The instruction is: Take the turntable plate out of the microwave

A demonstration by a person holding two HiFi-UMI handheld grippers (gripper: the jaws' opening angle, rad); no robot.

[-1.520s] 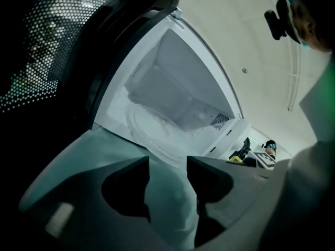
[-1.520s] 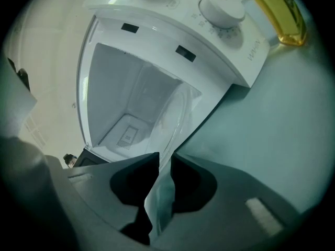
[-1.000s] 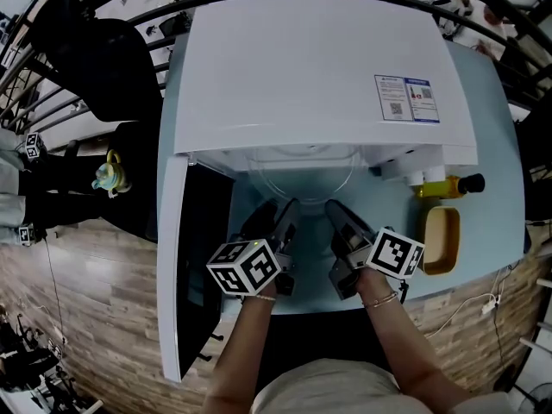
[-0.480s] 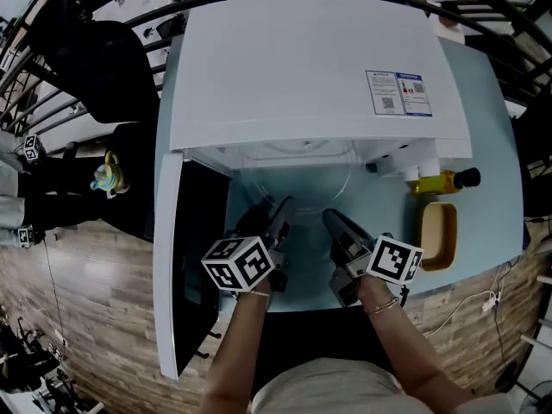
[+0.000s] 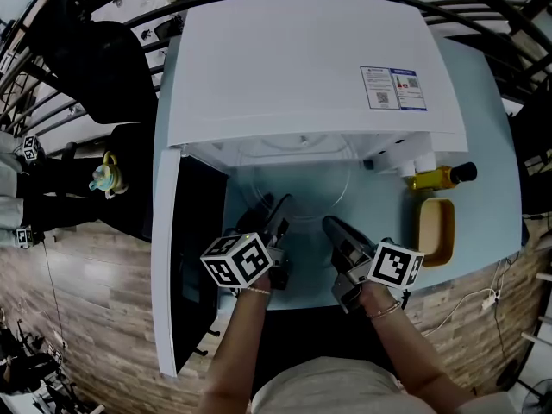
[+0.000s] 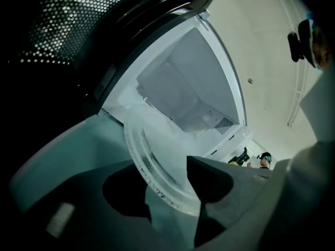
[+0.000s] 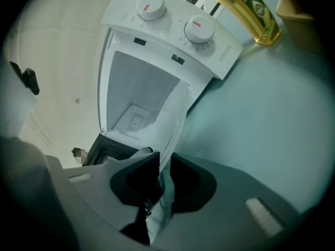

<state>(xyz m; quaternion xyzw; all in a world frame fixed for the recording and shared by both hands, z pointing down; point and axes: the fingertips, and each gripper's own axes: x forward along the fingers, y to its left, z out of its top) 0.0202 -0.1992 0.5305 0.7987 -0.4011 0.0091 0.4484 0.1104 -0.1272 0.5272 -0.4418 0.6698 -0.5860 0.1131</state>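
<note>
The plate (image 5: 297,182) lies half out of the microwave (image 5: 302,67): its far part is inside the open cavity and its near rim sits over the table (image 5: 379,231) just in front. The door (image 5: 194,257) stands swung wide to the left. The right gripper (image 7: 164,171) has the near rim on the right, seen edge-on, with its jaws drawn in to a narrow gap and pinching the glass. The left gripper (image 6: 170,184) takes the rim on the left; its jaws stand wider, and the rim lies across the gap and seems to bear on both pads. The step in hand looks like the draw-out. To do it well, both grippers should pull toward the person at one pace and one height, so that the glass stays flat and neither twists in the pinch nor scrapes the cavity's front lip. It should be lifted only once the far rim has cleared the opening. The grip sits on the rim alone, so a slip is the main risk. Both arms (image 5: 250,343) come in side by side from below in the head view, with the grippers near each other, aimed into the cavity and sloping slightly down.
</note>
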